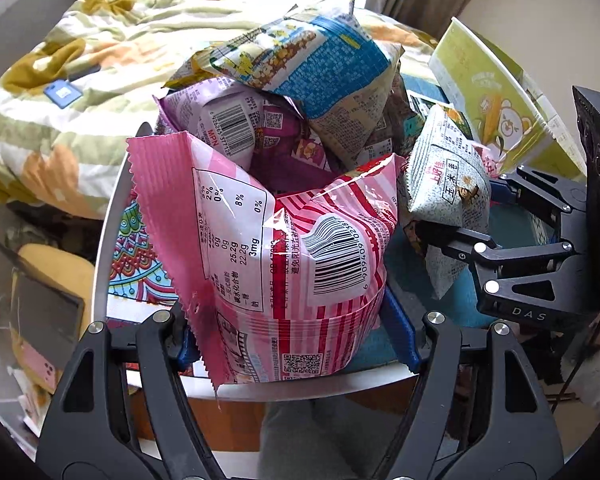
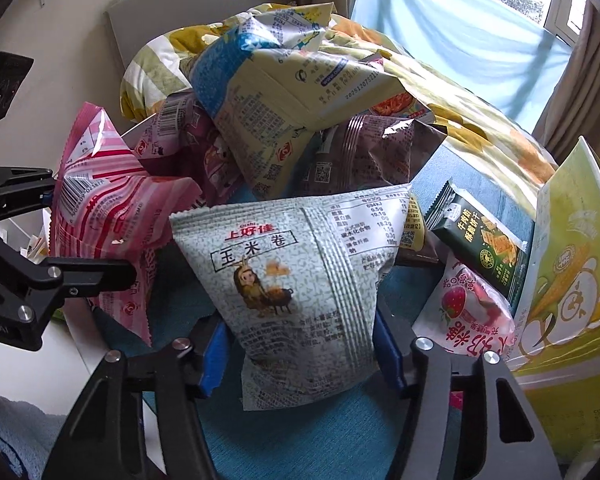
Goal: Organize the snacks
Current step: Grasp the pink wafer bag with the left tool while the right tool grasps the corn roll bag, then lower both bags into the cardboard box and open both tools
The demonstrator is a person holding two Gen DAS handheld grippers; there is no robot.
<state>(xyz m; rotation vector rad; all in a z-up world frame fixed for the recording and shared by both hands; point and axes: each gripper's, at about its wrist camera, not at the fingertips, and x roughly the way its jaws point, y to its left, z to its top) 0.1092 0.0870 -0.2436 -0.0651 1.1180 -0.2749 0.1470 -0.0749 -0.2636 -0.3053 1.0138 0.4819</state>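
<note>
Pink bag (image 1: 292,264) overhanging table edge (image 1: 300,388)

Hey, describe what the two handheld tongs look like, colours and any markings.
Both tongs are black, angular linkage arms with silver round pivot bolts and blue pads on the fingers. The right tongs, seen from the left camera, carry white "DAS" lettering. The left tongs look alike.

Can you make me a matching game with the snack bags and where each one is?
Things:
1. pink striped bag
2. grey-green bag
3. blue and yellow bag
4. dark green cracker pack

Places:
A. on top of the pile
B. in the left gripper
C. lying beside the tall yellow-green package
D. in the right gripper

Pairs: 1-B, 2-D, 3-A, 4-C
</note>
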